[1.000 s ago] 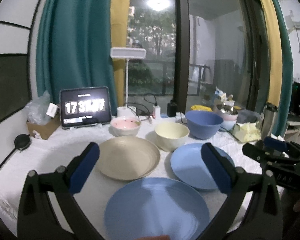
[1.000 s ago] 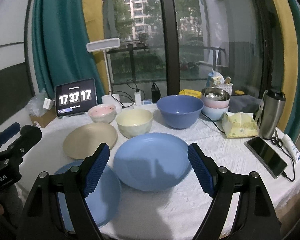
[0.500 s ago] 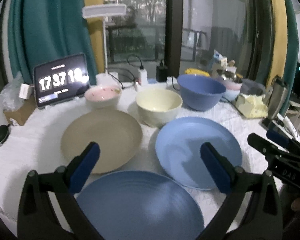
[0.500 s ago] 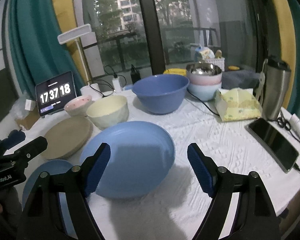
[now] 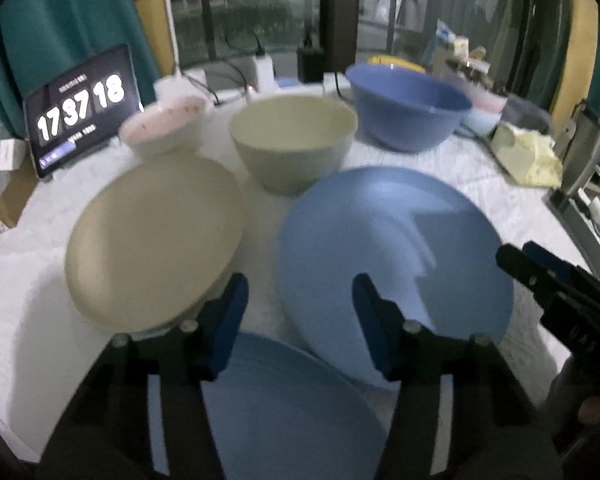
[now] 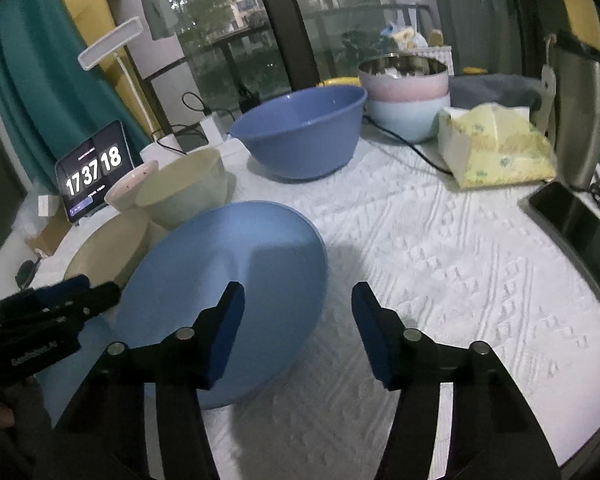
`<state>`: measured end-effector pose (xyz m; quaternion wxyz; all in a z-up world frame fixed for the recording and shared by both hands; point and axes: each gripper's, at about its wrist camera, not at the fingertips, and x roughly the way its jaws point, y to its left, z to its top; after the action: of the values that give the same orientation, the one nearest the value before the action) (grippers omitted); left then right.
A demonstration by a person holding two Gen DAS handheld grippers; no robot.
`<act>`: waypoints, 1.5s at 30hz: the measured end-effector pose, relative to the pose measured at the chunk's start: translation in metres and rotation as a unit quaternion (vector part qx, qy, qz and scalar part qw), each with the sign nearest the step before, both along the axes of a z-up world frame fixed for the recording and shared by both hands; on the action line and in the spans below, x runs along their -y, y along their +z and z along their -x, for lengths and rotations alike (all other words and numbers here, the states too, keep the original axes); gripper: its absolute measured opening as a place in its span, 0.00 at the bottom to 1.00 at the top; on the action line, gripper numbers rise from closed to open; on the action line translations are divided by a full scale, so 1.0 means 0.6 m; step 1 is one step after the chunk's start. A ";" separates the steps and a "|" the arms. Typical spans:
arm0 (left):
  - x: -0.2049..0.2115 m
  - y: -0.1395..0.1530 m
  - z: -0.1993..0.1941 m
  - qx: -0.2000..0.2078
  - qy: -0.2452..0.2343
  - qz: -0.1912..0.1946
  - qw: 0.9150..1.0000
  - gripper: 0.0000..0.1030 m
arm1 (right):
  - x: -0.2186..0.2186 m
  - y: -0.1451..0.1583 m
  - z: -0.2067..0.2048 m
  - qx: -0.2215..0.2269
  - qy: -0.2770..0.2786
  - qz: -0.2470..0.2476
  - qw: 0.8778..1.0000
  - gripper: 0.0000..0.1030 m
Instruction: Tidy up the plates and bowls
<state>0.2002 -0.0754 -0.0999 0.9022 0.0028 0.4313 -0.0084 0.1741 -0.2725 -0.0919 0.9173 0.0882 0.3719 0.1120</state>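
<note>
Two blue plates lie on the white tablecloth: a near one under my left gripper and a far one, also in the right wrist view. A beige plate lies to the left. Behind stand a cream bowl, a pink bowl and a large blue bowl. My left gripper is open over the near plate's far edge. My right gripper is open at the far plate's right rim and holds nothing.
A tablet clock stands at the back left. Stacked bowls, a tissue pack, a steel flask and a phone sit at the right. Cables run across the back.
Both grippers have moved forward and down towards the plates, and their jaws have narrowed from wide open. The right gripper has swung to the far plate's right rim.
</note>
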 end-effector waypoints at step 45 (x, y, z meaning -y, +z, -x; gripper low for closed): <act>0.022 0.023 0.062 0.021 -0.035 0.011 0.999 0.35 | 0.043 0.039 0.060 0.016 -0.073 0.047 0.996 0.23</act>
<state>0.1632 -0.0888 -0.0862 0.9101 0.0080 0.4118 -0.0446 0.1380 -0.2981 -0.0688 0.9320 0.0695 0.3547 0.0286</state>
